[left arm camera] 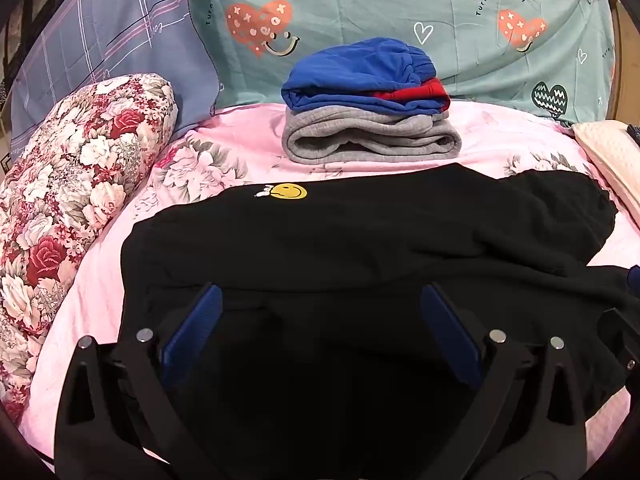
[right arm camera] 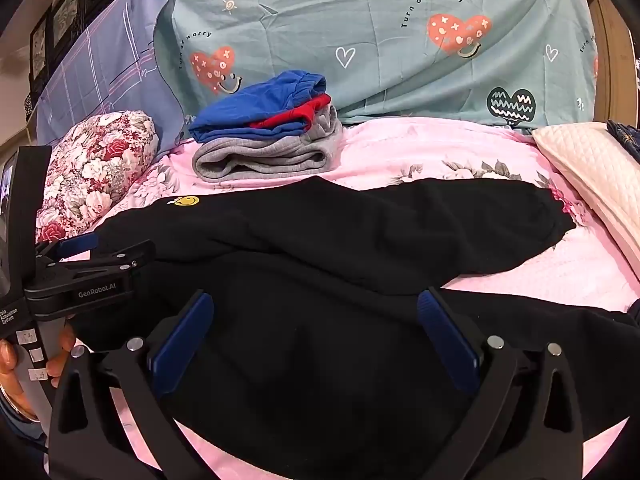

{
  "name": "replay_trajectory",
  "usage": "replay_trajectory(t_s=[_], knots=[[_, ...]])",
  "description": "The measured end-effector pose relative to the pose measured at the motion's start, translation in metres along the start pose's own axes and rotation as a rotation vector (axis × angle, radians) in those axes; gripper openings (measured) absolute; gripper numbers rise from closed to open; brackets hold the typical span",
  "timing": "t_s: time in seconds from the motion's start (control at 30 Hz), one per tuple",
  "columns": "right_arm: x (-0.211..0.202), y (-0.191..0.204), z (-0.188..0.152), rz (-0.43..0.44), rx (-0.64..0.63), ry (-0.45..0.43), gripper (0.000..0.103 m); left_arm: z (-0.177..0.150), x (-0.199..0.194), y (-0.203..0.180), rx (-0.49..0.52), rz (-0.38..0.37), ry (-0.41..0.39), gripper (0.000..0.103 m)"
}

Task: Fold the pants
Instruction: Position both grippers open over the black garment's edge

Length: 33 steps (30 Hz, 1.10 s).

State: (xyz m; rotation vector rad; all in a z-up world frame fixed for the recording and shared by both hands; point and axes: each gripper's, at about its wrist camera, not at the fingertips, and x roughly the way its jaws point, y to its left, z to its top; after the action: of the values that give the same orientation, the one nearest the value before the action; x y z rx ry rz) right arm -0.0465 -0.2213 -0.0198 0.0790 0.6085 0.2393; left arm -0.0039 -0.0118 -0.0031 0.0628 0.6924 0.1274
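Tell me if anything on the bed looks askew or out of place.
Only small things. The black pants lie rumpled and unfolded, one leg angled off toward the cream pillow. In the folded stack, a red piece pokes out between the blue layers.

A: So what's where on the bed (right arm camera: pixel 460 152)?

B: Pants (left arm camera: pixel 320 248) lie spread across it right in front of me, both my sets of fingers (left arm camera: pixel 200 320) hanging over the near edge. Behind them sits a stack of folded clothes (left arm camera: pixel 368 100). Bolster (left arm camera: pixel 68 200) on the left, pillow (right arm camera: pixel 592 168) on the right, duvet (right arm camera: pixel 400 40) behind everything.
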Motion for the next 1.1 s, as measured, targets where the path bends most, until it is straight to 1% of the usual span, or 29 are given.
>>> replay_trajectory(t_s=[0.53,0.6,0.87,1.1], knots=[[0.0,-0.006,0.002,0.0,-0.003,0.002,0.102,-0.001,0.001,-0.002,0.009,0.006,0.0,0.101],[0.0,0.0,0.0,0.001,-0.003,0.003,0.102,-0.001,0.001,-0.001,0.008,0.005,0.001,0.101],[0.0,0.001,-0.002,0.002,-0.003,0.001,0.102,-0.001,0.001,-0.001,0.01,0.007,0.001,0.101],[0.0,0.005,-0.004,0.004,-0.006,0.004,0.102,0.001,-0.002,0.001,0.026,0.031,-0.001,0.101]])
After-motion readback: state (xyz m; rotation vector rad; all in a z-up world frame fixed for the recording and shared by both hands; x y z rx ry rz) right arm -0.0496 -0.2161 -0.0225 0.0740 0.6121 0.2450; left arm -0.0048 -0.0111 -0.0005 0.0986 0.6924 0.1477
